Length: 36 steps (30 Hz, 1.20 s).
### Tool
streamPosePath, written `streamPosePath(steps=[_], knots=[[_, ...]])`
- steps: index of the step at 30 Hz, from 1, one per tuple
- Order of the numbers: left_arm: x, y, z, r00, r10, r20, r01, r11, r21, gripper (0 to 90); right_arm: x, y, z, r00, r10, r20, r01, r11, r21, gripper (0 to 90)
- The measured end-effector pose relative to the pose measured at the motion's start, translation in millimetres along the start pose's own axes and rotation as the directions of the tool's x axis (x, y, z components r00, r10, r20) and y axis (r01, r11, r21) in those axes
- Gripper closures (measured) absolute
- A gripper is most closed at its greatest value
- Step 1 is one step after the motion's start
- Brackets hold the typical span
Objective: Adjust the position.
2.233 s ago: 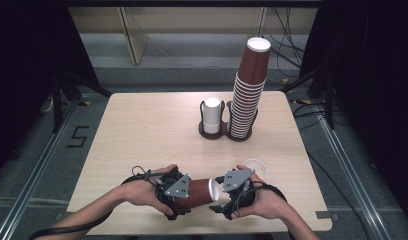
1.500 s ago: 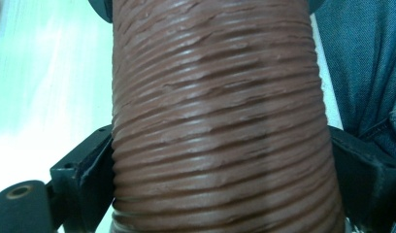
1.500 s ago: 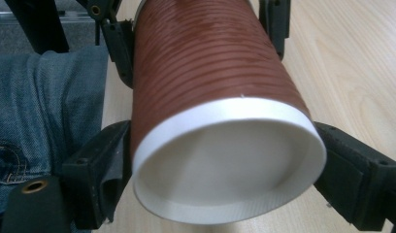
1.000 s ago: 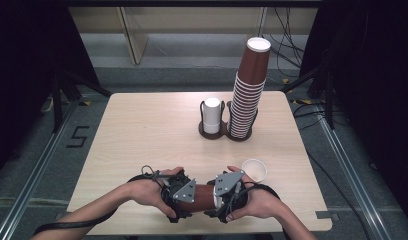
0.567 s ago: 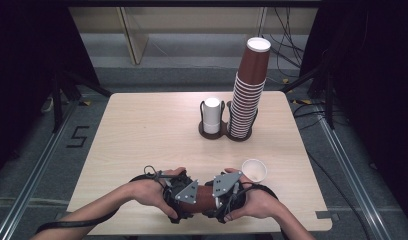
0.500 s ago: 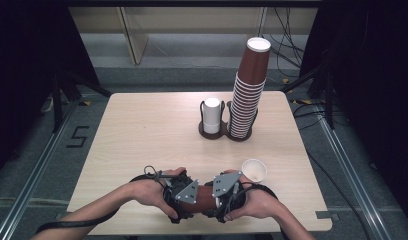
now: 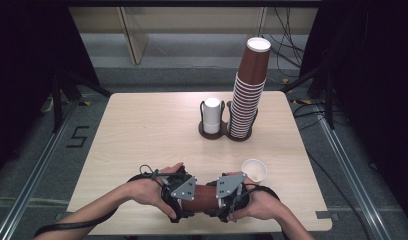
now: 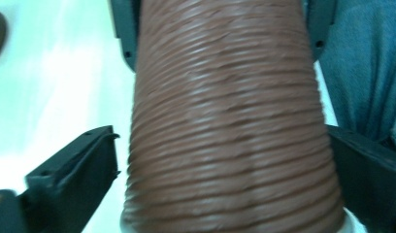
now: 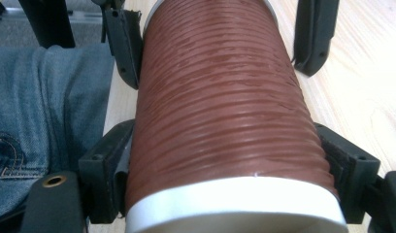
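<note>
cup [image 7: 202, 198]: light, thin, crushable | my left gripper [image 8: 225, 160]: jaws just spread, loose around it | my right gripper [image 9: 230, 160]: closing, pinching near rim | grip gently

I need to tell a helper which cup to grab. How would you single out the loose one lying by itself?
On the wooden table, look right of the person's right hand, well in front of the tall brown cup stack. The single cup stands alone there, open end up, white inside showing, outside any holder.
</note>
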State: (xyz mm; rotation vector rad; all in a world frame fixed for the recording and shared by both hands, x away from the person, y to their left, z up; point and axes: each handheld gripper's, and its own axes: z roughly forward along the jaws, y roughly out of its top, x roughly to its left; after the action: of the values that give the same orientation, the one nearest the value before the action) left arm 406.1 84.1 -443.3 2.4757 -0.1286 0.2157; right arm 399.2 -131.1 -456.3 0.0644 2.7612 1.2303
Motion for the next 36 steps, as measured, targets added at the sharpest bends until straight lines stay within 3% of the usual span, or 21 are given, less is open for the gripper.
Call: streamPosePath(steps=[5, 6, 7, 9, 10, 11, 14, 16, 19, 20, 21, 25, 28, 30, 32, 35, 36], knots=[[-0.6, -4.5, -0.5, 0.9998, -0.011, -0.014, 0.011, 0.9999, 0.002, 0.0, -0.4, -5.4, -6.3, 0.9996, -0.004, 0.029, 0.005, 0.9992, -0.040, 21.7], [-0.3, -5.4, -0.5, 0.9997, -0.016, -0.017, 0.016, 0.9999, 0.000, 0.0, 2.8, -6.6, -8.5, 0.9986, 0.048, 0.024, -0.047, 0.9981, -0.039, 21.7], [0.5, -6.3, -0.8, 0.9997, -0.020, -0.017, 0.020, 0.9998, -0.002, 0.0, -0.2, -6.7, -9.5, 0.9992, 0.001, 0.040, 0.002, 0.9977, -0.067, 21.8], [3.2, -7.8, -2.5, 0.9993, -0.025, -0.026, 0.025, 0.9996, -0.014, 0.0, -0.1, -7.8, -12.4, 0.9990, 0.002, 0.045, 0.002, 0.9965, -0.084, 21.8], [4.4, -8.1, -3.3, 0.9992, -0.035, -0.016, 0.035, 0.9992, -0.019, 0.0, 3.3, -8.9, -14.1, 0.9978, 0.052, 0.040, -0.049, 0.9958, -0.077, 21.8], [4.8, -9.1, -3.7, 0.9985, -0.045, -0.030, 0.044, 0.9984, -0.035, 0.0, 0.6, -9.1, -14.7, 0.9983, 0.006, 0.059, 0.000, 0.9958, -0.092, 21.7], [7.3, -12.5, -6.2, 0.9967, -0.067, -0.046, 0.063, 0.9954, -0.072, 0.0, 0.8, -12.9, -18.4, 0.9970, 0.020, 0.075, -0.011, 0.9916, -0.129, 21.7], [8.5, -15.5, -7.1, 0.9941, -0.090, -0.060, 0.083, 0.9895, -0.118, 0.0, 2.4, -16.2, -19.9, 0.9955, 0.049, 0.081, -0.036, 0.9869, -0.157, 21.7], [10.2, -18.9, -10.0, 0.9892, -0.118, -0.087, 0.102, 0.9809, -0.165, 0.0, 2.2, -19.9, -22.3, 0.9914, 0.059, 0.117, -0.036, 0.9810, -0.191, 21.6], [10.4, -20.4, -10.9, 0.9862, -0.138, -0.091, 0.119, 0.9750, -0.188, 0.0, 2.2, -21.1, -21.7, 0.9914, 0.063, 0.115, -0.039, 0.9787, -0.202, 21.6], [11.1, -21.4, -11.8, 0.9860, -0.142, -0.088, 0.122, 0.9725, -0.198, 0.0, 3.6, -22.3, -22.1, 0.9884, 0.088, 0.124, -0.058, 0.9726, -0.225, 21.6], [12.1, -25.6, -15.9, 0.9816, -0.168, -0.091, 0.145, 0.9648, -0.220, 0.0, 3.9, -25.9, -22.4, 0.9844, 0.089, 0.152, -0.045, 0.9618, -0.270, 21.6], [12.5, -27.7, -17.2, 0.9789, -0.181, -0.095, 0.154, 0.9589, -0.238, 0.0, 6.2, -29.9, -21.0, 0.9800, 0.123, 0.156, -0.073, 0.9522, -0.297, 21.5], [12.8, -28.1, -18.1, 0.9772, -0.196, -0.083, 0.169, 0.9522, -0.254, 0.0, 5.7, -32.3, -20.7, 0.9775, 0.121, 0.173, -0.059, 0.9445, -0.323, 21.5], [12.7, -28.7, -18.9, 0.9742, -0.209, -0.085, 0.180, 0.9462, -0.269, 0.0, 7.3, -33.9, -19.7, 0.9758, 0.144, 0.165, -0.078, 0.9338, -0.349, 21.5], [12.6, -29.4, -19.1, 0.9725, -0.217, -0.084, 0.186, 0.9406, -0.284, 0.0, 7.8, -35.2, -19.9, 0.9762, 0.137, 0.168, -0.070, 0.9318, -0.356, 21.4], [12.7, -29.6, -19.2, 0.9724, -0.218, -0.083, 0.187, 0.9401, -0.285, 0.0, 7.3, -35.3, -19.7, 0.9753, 0.140, 0.171, -0.068, 0.9267, -0.370, 21.4]])
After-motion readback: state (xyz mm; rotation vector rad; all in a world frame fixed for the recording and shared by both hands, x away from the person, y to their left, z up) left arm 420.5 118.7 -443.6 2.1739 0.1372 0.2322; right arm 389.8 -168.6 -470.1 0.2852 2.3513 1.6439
